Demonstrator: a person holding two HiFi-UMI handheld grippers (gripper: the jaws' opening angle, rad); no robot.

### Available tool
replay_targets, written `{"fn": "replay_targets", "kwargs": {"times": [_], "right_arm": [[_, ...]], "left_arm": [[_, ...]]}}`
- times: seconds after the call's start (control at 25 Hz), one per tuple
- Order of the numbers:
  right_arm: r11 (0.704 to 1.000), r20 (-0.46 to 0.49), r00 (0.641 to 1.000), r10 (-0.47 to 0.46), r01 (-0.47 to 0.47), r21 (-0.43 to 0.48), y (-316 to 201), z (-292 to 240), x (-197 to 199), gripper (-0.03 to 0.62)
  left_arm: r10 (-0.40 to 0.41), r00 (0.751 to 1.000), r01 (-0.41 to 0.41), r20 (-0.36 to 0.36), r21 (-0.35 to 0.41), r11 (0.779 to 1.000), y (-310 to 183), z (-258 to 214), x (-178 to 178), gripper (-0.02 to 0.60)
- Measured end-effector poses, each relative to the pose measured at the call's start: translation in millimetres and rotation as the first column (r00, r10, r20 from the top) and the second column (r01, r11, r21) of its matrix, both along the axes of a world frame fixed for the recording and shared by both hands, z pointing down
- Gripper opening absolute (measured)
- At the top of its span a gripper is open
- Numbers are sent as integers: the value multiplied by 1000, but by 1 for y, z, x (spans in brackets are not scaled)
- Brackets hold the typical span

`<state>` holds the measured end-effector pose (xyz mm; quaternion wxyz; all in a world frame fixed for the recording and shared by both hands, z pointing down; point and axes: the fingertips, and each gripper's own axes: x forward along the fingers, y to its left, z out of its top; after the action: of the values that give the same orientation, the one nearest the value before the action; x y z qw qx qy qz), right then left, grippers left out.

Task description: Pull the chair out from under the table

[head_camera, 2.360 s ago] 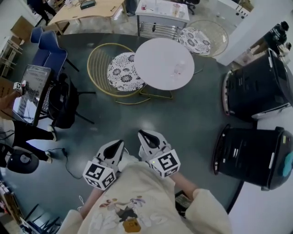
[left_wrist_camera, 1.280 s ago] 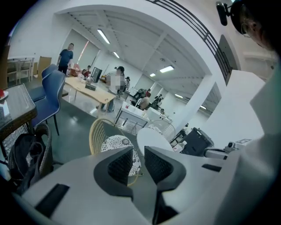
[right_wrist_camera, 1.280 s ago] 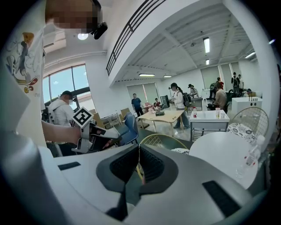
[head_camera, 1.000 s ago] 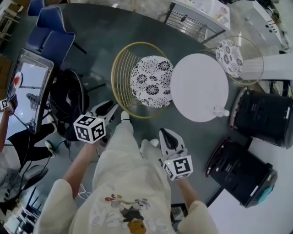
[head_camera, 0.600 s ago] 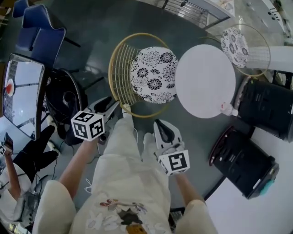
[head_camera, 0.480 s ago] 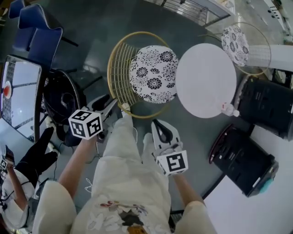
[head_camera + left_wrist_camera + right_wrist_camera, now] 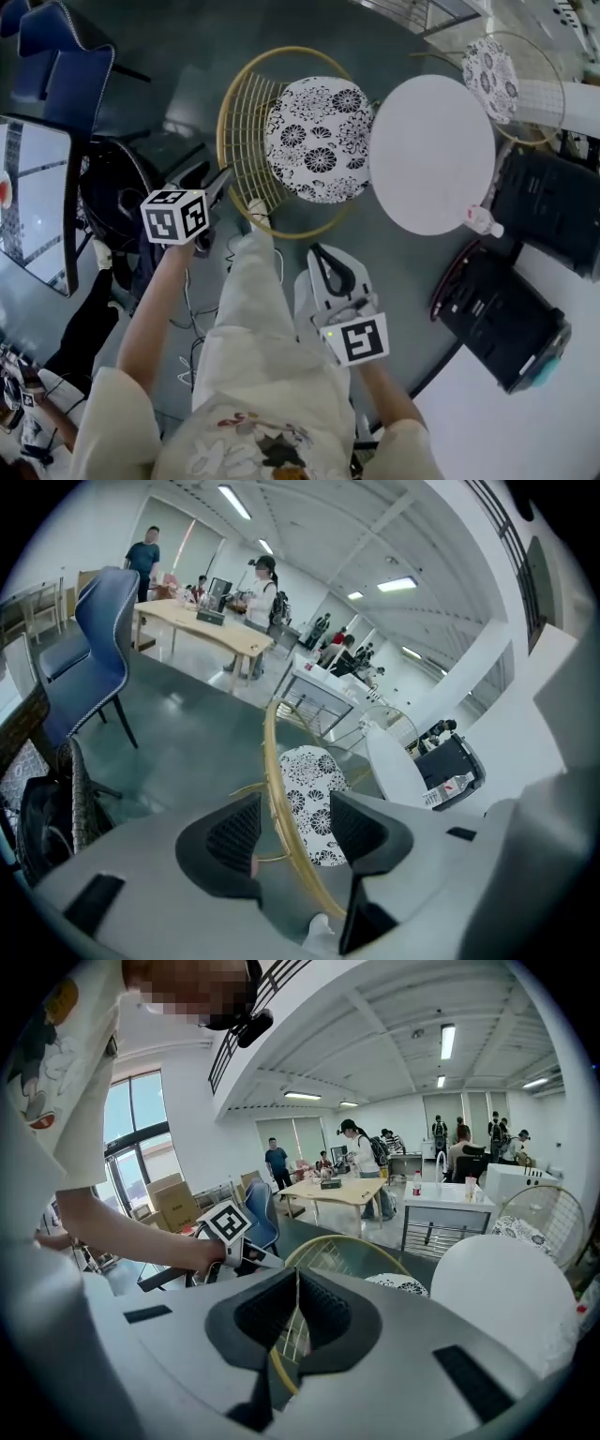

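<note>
A gold wire chair (image 7: pixel 228 122) with a floral cushion (image 7: pixel 319 141) stands with its seat edge tucked under the round white table (image 7: pixel 431 155). My left gripper (image 7: pixel 222 178) is at the chair's near-left rim. In the left gripper view its jaws are opening, and the gold rim (image 7: pixel 274 771) runs between the pads (image 7: pixel 234 832) without being pressed. My right gripper (image 7: pixel 319 258) hangs lower, short of the chair and beside my leg. Its jaws (image 7: pixel 298 1312) are shut on nothing, and the chair back (image 7: pixel 347 1255) shows beyond them.
A water bottle (image 7: pixel 483 223) stands at the table's edge. Two black bins (image 7: pixel 502 319) (image 7: pixel 553 216) sit to the right, and a second wire chair (image 7: pixel 492 66) behind the table. Blue chairs (image 7: pixel 56 66) and a black bag (image 7: pixel 112 206) are on the left, with cables (image 7: pixel 202 309) on the floor.
I have stepped up to the chair. My left gripper has dropped onto the chair's rim and spread its jaws. My right gripper has sunk a little and stays shut.
</note>
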<state>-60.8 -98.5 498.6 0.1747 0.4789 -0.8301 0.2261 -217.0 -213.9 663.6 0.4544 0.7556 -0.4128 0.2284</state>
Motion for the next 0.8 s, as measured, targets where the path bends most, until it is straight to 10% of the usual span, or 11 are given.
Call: {"fn": "replay_targets", "kwargs": {"times": [0.8], "right_arm": [[999, 13, 999, -31, 31, 7, 11, -10, -26, 9]], "left_arm": [[50, 997, -41, 61, -141, 989, -29, 40, 3, 104]]}}
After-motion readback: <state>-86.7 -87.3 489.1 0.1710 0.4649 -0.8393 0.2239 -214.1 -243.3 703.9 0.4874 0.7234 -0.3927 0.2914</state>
